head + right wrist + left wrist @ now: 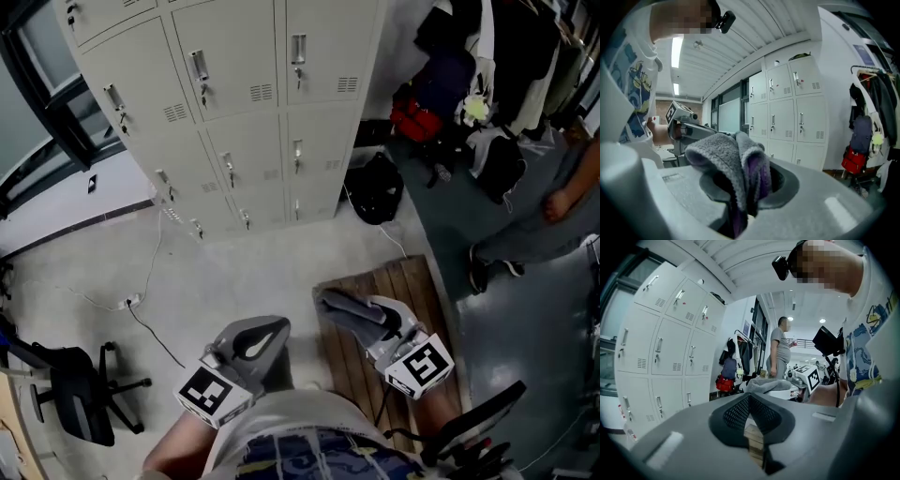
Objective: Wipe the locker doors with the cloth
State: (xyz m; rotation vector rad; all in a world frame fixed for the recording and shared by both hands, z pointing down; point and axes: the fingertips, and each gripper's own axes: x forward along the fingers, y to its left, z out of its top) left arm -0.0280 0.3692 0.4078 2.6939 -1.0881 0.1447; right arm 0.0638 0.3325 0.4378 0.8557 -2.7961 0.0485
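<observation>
**Item: cloth** (pixel 733 157). Grey pile outside, purple inside. It is bunched and folded over the tips of the right gripper (pixel 342 309), whose jaws are clamped on it. It is held low in front of the person, above a wooden pallet (pixel 405 281), and is well apart from any door.

**Item: left gripper** (pixel 750 401). Jaws drawn together with nothing between them. It is carried beside the right one.

**Item: locker bank** (pixel 234 84). Pale grey, three columns, with handled doors and vent slots. It stands across an open stretch of floor, and no door is being touched.

**Also present:** floor cable (pixel 150 272), office chair (pixel 75 398), and a bystander (pixel 553 216) to the right.

**Handling note (judgement):**
- The wipe has not started; the step in hand is the approach.
- Step past the cable.
- Present the broad grey fold flat to the door, not the jaw tips.
- Work from top to bottom in overlapping strokes, easing around handles and locks.
- Keep the grip firm so the bunch does not slide out.
</observation>
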